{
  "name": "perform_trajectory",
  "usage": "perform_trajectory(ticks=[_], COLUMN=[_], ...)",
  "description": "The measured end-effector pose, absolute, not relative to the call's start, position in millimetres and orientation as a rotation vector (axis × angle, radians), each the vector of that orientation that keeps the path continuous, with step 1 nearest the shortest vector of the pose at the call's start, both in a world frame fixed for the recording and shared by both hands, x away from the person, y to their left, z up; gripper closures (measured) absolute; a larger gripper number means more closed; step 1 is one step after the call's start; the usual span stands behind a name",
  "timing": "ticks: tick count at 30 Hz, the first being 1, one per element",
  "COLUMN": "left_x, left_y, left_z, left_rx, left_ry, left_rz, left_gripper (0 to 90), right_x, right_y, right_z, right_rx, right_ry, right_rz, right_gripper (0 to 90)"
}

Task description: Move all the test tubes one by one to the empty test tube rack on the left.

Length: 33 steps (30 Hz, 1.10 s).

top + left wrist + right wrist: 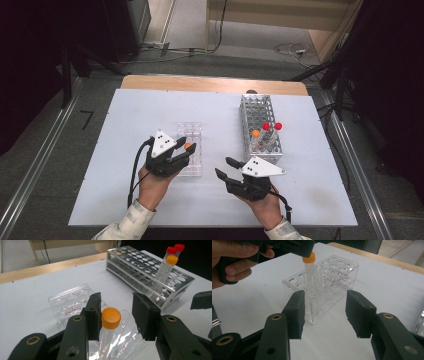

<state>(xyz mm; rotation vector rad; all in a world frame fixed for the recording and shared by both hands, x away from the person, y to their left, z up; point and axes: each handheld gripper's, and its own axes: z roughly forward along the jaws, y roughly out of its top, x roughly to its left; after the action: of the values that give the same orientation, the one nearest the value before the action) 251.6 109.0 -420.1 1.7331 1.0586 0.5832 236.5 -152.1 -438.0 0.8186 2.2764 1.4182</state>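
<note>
An orange-capped tube (pixel 110 318) stands upright in a clear plastic rack (pixel 67 302) at the table's middle. My left gripper (pixel 117 315) straddles its cap: one pad sits right beside the cap and the other stands well clear, so the jaws are open. From above, the left gripper (pixel 186 147) is at the clear rack's (pixel 192 132) right side. My right gripper (pixel 223 167) rests near the front of the table, open and with nothing in it. In the right gripper view the right gripper (pixel 324 312) faces the clear rack (pixel 332 277) and the tube (pixel 309 258).
A metal rack (pixel 260 117) stands at the right with two red-capped tubes (pixel 272 126) and one orange-capped tube (pixel 256 133) at its near end. White table surface (pixel 125 165) lies to the left. A wooden edge (pixel 210 82) runs along the back.
</note>
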Motion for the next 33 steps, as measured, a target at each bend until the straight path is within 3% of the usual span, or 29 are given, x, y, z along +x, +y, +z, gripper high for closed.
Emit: perform_trajectory(ticks=[6,14,21,24,33], left_x=[250.9,250.1,251.5,252.4,252.8], left_y=[110.2,112.9,113.0,113.6,117.6], left_z=[-419.5,-418.3,-419.0,-419.8,-421.8], left_rx=[1.724,1.712,1.713,1.715,1.707], left_ry=[1.062,1.078,1.118,1.123,1.143], left_rz=[0.578,0.579,0.586,0.587,0.594], left_gripper=[57.0,44.5,25.0,22.7,18.2], right_x=[238.0,246.3,257.7,262.3,277.6], right_y=[-155.3,-170.8,-188.8,-193.4,-204.9], right_z=[-437.2,-432.8,-430.8,-431.6,-437.8], right_rx=[0.835,0.879,0.961,0.985,1.051], right_ry=[2.265,2.203,2.143,2.118,2.069], right_rz=[1.418,1.398,1.335,1.295,1.24], right_gripper=[48.0,45.7,30.7,27.2,31.4])
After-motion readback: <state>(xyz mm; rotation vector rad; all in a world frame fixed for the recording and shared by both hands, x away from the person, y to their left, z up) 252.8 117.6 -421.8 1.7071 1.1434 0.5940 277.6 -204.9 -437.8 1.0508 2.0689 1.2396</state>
